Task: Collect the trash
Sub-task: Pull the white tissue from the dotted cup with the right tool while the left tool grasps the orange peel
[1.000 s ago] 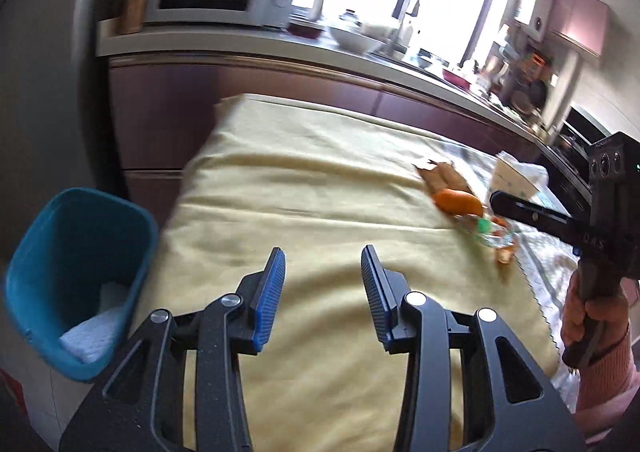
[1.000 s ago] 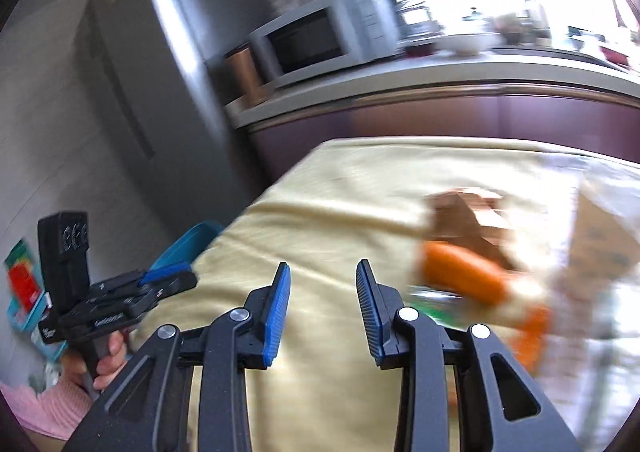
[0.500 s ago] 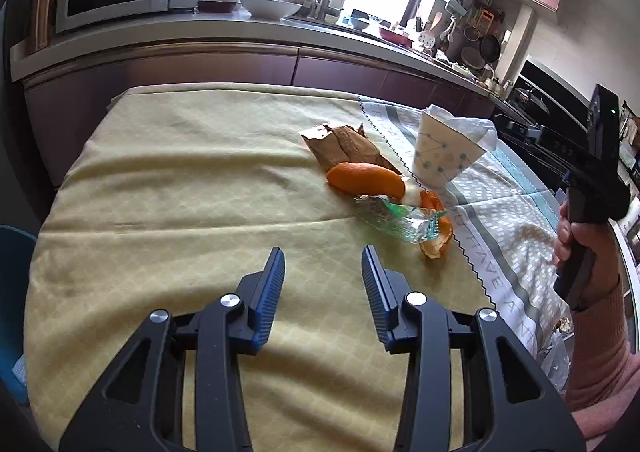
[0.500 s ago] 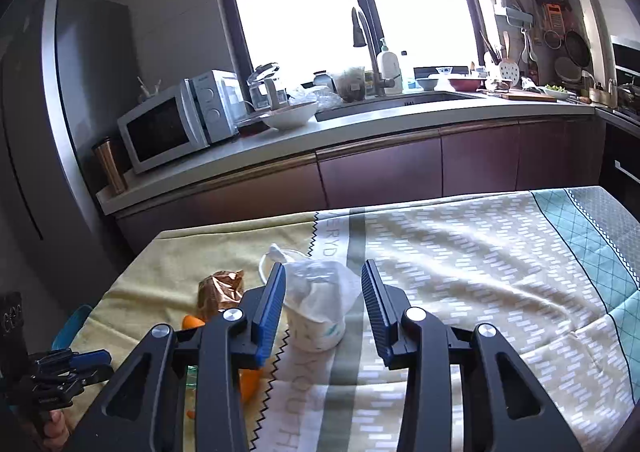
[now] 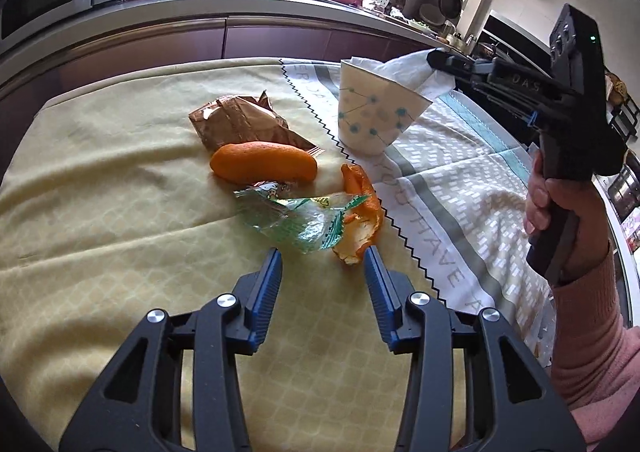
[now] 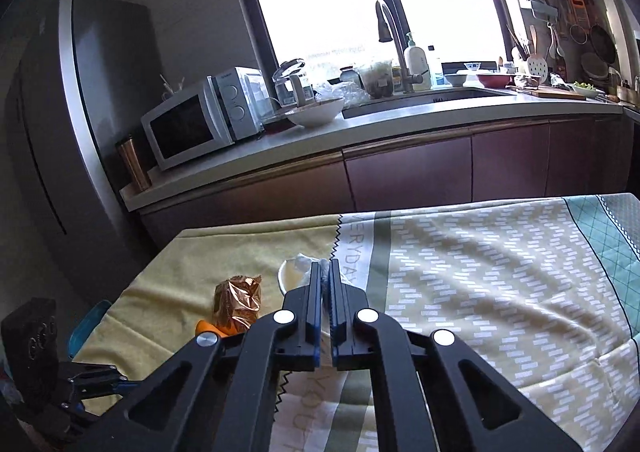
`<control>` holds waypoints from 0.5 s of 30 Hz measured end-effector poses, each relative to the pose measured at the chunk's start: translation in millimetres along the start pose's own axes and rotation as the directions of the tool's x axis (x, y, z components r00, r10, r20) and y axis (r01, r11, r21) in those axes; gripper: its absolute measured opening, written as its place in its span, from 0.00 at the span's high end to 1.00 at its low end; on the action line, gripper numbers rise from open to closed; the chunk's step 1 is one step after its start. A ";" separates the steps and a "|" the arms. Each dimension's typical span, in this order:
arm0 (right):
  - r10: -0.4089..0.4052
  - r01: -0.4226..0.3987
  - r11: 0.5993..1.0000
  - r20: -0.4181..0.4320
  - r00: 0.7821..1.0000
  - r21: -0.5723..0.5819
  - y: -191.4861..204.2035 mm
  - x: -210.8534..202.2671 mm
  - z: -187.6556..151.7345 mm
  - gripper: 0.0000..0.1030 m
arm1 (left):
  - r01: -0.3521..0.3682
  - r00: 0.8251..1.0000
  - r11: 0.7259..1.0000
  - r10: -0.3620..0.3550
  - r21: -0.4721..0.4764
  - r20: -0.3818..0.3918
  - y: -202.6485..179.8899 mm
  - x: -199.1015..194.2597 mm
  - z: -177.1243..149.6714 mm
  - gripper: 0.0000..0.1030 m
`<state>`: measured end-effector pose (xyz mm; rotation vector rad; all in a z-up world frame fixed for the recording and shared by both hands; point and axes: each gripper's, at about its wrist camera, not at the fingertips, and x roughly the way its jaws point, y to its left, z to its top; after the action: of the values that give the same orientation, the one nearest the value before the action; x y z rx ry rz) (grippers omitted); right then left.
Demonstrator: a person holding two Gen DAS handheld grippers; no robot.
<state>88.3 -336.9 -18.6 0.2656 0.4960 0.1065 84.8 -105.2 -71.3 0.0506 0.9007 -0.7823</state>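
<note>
The left gripper (image 5: pixel 322 272) hangs spread and empty just short of the clear plastic wrapper (image 5: pixel 296 217) on the yellow tablecloth (image 5: pixel 100 187); that film looks light, crinkly and slippery, best pinched at a raised fold. Right of it, the paper cup (image 5: pixel 372 111) is thin and crushable. The right gripper (image 6: pixel 325 266), jaws having just closed, nips the soft tissue (image 5: pixel 416 69) sticking out of it.
</note>
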 end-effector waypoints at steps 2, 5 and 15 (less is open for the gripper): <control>0.027 -0.027 1.000 0.026 0.999 0.010 1.4 -7.1 5.0 0.98 | 0.024 0.999 0.999 -0.024 -0.022 -0.027 0.5 7.9 2.3 0.59; 0.060 -0.061 0.998 0.056 0.997 0.029 1.5 -16.3 11.8 0.98 | 0.036 0.998 0.999 -0.036 -0.015 -0.041 -5.2 14.3 2.9 0.58; 0.135 -0.142 0.989 0.162 0.978 0.031 7.9 -60.3 22.7 0.98 | -0.005 0.998 1.000 0.007 0.022 -0.064 -19.0 34.5 13.8 0.50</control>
<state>46.2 -344.4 30.3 0.3470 0.3208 0.2091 95.0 -144.2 -82.1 0.0984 0.9525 -0.7885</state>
